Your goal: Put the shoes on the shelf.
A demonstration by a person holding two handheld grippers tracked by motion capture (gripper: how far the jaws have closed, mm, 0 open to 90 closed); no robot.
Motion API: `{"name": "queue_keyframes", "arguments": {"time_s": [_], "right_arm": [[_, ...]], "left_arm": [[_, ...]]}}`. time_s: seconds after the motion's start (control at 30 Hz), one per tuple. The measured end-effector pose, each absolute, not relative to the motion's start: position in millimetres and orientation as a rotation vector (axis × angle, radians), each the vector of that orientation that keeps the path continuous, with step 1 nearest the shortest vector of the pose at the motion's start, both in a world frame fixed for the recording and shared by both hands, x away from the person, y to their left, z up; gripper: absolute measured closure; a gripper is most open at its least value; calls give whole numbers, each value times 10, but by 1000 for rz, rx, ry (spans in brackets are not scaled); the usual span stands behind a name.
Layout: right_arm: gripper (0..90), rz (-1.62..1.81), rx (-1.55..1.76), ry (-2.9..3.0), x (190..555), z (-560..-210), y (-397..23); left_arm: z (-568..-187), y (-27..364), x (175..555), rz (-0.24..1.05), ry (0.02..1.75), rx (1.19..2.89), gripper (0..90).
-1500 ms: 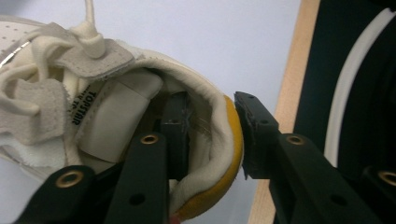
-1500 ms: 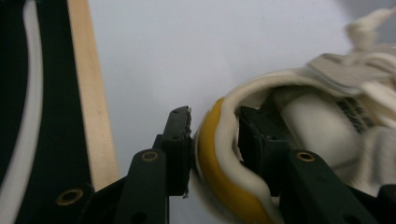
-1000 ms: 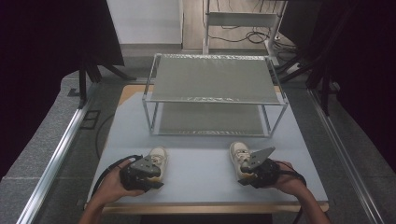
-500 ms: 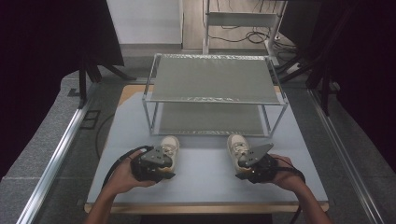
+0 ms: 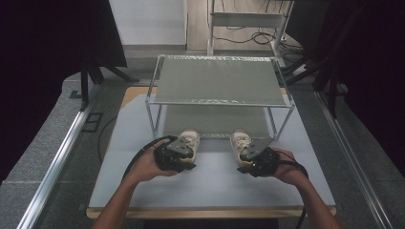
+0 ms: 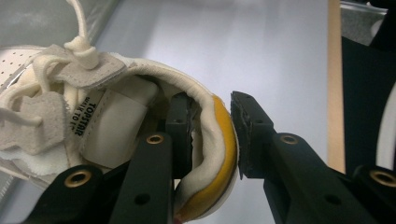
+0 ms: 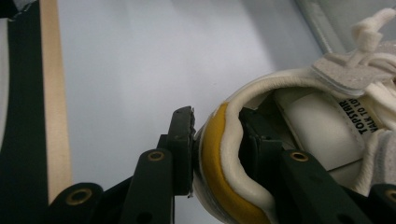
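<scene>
Two cream sneakers with yellow heel patches sit just in front of a wire shelf rack [image 5: 217,101]. My left gripper [image 5: 177,153] is shut on the heel collar of the left sneaker [image 5: 189,139], one jaw inside the shoe and one outside against the yellow heel [image 6: 223,140]. My right gripper [image 5: 253,160] is shut the same way on the heel of the right sneaker [image 5: 240,140], its yellow heel patch [image 7: 212,163] pinched between the pads. Both toes point toward the rack's lower tier. Laces and suede tabs show on the left sneaker [image 6: 56,93] and the right sneaker [image 7: 355,70].
The rack has a mesh top shelf [image 5: 217,81] and a lower shelf [image 5: 212,119] close ahead of the shoes. The pale tabletop [image 5: 210,181] has a wooden front edge [image 5: 210,211]. Dark curtains and metal rails flank the table; cables lie on the floor behind.
Both hands have carried the sneakers forward toward the rack and slightly up; the left one has also moved to the right. Both grips are unchanged.
</scene>
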State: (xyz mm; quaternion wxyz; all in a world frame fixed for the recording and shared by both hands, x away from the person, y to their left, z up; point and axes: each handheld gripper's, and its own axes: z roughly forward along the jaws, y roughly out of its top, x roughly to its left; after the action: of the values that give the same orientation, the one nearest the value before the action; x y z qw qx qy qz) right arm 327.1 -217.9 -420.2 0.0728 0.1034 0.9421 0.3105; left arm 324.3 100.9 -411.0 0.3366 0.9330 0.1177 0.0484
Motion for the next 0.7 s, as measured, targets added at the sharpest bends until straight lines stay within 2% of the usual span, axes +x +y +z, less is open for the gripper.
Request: {"name": "queue_keyframes", "arguments": {"time_s": [0.7], "right_arm": [[673, 905, 295, 2814, 3665, -4166, -2015]], "left_arm": [[-4058, 740, 3596, 188, 277, 2444, 705]]}}
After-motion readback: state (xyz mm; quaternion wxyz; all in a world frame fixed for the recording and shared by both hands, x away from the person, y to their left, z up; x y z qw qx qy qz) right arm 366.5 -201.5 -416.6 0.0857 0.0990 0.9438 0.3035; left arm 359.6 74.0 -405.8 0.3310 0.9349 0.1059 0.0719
